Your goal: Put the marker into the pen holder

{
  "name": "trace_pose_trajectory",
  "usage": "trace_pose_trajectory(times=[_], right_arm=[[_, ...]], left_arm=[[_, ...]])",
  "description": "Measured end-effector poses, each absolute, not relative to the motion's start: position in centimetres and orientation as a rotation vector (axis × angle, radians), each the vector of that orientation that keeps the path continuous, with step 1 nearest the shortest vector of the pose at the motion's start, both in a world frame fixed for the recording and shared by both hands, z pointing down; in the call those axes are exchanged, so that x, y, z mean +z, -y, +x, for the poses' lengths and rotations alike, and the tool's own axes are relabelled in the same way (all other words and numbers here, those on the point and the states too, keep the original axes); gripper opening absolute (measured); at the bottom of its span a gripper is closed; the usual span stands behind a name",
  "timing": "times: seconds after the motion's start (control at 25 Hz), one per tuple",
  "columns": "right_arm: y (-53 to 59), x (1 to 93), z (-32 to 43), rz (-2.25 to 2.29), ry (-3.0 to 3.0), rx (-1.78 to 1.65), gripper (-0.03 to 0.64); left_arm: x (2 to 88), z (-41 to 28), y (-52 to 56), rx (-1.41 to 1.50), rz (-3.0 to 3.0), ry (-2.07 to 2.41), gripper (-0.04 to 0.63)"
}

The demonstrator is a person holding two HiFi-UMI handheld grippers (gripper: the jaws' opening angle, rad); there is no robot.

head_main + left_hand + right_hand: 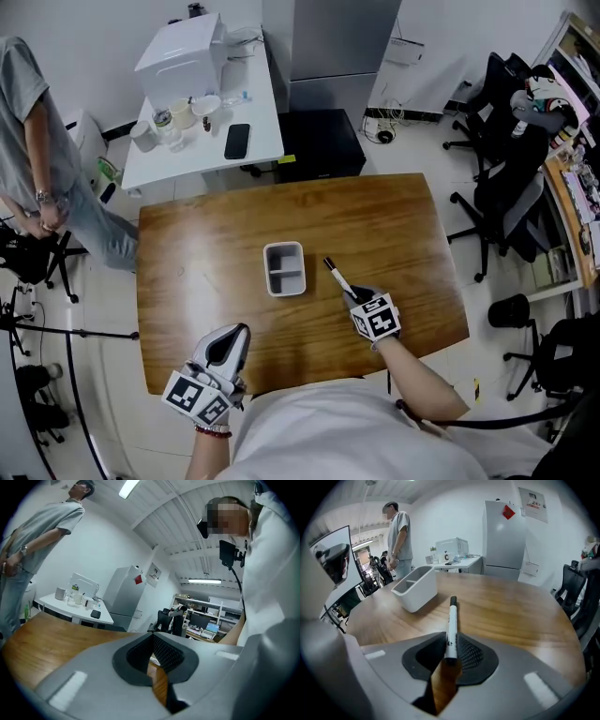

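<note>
**Scene, head view.**
- A wooden table [187, 253] with rounded corners fills the centre.
- A white side table [253, 141] is seen at its 12 o'clock. On it stand a white box-shaped appliance [183, 56], some cups and a dark phone [237, 141].
- A grey cabinet [501, 536] stands behind. It bears a red label [508, 512], with a paper notice [532, 501] on the wall beside it. Neither can be read.
- A person in a grey shirt [28, 122] stands at 10 o'clock. Black office chairs [506, 187] are grouped at 3 o'clock.

**Pen holder.**
- The white pen holder [284, 269], rectangular and split into two compartments, sits upright near the table's centre.
- Nothing can be seen in it.

**Grippers.**
- The left gripper [236, 336] is held at the table's 7 o'clock edge. Its jaws are pressed together at the tips, with nothing between them.
- The right gripper [354, 296] is placed at 4 o'clock from the holder. Its jaws are pinched on the tail end of the marker [337, 277].

**Marker.**
- It is located just beside the holder, apart from it, at the holder's 3 to 4 o'clock.
- The long axis runs from 5 to 11 o'clock in the head view, with the black end towards 11 o'clock, away from the gripper.
- In the right gripper view it points straight ahead along the jaws, with the holder at its 11 o'clock.
- Whether the far end rests on the wood cannot be told.
- Small black print is noted on the white barrel; it is too small to be read.
</note>
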State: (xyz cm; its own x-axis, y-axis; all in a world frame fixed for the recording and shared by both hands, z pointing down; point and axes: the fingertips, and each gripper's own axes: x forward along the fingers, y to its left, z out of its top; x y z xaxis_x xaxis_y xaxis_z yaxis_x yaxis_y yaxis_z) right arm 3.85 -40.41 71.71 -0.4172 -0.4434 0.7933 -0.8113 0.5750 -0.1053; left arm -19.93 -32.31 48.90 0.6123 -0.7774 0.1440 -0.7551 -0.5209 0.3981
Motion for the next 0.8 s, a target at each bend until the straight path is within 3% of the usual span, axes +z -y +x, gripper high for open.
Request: trace_pose_trajectory(times=[0.32,0.8], right_arm=[[39.7,61.3,-1.3,0.786,2.395,0.475,0.060],[37.1,63.4,-7.8,0.428,2.250,0.336,0.064]], left_arm=[[48.6,-19.7,33.1,-0.088,2.412,1.246,0.000],[49.4,-22.1,31.4,-0.087,2.338,1.333,0.000]])
